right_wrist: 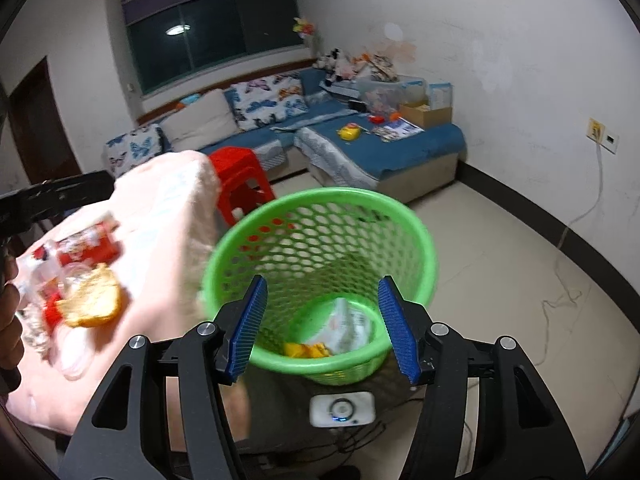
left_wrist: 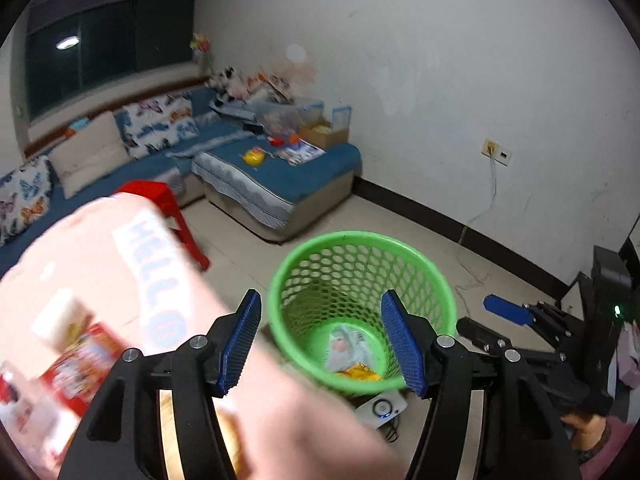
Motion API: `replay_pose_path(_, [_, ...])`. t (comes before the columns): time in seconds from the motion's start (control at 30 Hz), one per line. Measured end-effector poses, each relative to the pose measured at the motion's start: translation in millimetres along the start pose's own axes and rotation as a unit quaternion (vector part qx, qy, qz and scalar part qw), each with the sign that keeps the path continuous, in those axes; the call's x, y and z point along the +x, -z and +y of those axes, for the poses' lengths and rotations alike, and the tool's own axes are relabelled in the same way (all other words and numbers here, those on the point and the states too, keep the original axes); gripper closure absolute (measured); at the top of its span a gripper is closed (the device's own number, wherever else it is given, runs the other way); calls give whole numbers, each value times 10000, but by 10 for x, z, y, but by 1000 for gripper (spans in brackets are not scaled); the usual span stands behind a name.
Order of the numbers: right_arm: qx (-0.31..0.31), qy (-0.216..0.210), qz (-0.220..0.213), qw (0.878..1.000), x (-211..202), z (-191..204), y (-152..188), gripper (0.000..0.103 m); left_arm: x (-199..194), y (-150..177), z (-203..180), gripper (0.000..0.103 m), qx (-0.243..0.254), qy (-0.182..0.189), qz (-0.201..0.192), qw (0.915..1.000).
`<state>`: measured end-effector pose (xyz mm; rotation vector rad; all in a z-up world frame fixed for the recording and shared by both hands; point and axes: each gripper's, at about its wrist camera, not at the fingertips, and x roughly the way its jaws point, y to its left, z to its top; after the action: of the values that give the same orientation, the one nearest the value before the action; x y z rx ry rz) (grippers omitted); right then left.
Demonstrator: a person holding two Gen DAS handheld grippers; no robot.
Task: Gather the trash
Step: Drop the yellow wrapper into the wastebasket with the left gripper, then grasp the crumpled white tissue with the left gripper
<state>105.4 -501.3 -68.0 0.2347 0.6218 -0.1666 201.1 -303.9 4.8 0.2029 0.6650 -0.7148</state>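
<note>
A green mesh basket (left_wrist: pixel 362 240) (right_wrist: pixel 320 196) stands on the floor ahead of both grippers, holding a white wrapper (left_wrist: pixel 346 346) (right_wrist: pixel 348 320) and a yellow wrapper (left_wrist: pixel 360 372) (right_wrist: pixel 306 350). My left gripper (left_wrist: pixel 322 344) is open and empty above the basket's near side. My right gripper (right_wrist: pixel 322 328) is open and empty, also over the basket. A pink "HELLO" cloth (left_wrist: pixel 100 264) (right_wrist: pixel 160 240) covers a surface at left and carries a red wrapper (left_wrist: pixel 78 368) (right_wrist: pixel 90 246), clear plastic (right_wrist: pixel 40 280) and a piece of bread (right_wrist: pixel 92 296). The right gripper shows in the left wrist view (left_wrist: pixel 508 310).
A red plastic stool (left_wrist: pixel 160 200) (right_wrist: pixel 240 184) stands behind the cloth. A blue sofa (left_wrist: pixel 280 160) (right_wrist: pixel 380 144) with cushions and clutter fills the back. A small white device (left_wrist: pixel 380 408) (right_wrist: pixel 342 408) with cables lies on the floor by the basket. A wall socket cable (right_wrist: pixel 580 216) trails down at right.
</note>
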Motion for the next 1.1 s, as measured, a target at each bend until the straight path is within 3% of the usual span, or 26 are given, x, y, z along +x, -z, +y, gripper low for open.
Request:
replay_pose_path(0.3, [-428,-653,-37,9969,-195,728,85,37,-870,597,712,42,-676,-687,-161,9952])
replay_pose_path(0.47, [-638,-894,18,9939,-210,1058,129,36,-1172,1047,1226,40,-1178,-1209,-70,9856])
replay_pose_path(0.6, [-843,-1021,67,9912,-201,1295,175,36,-1272,1390,1547,35,-1582,-1371,101,9778])
replay_pose_path(0.8, [-974,-1183,93,9881,-228,1493,213,34,-1198,1699,1725,33,-1740,-1285,307,9759])
replay_pose_path(1.1, [-1148,-1251,231,9852,-164,1628,276,34,-1053,1740,1880,37,-1597,-970,468,9813])
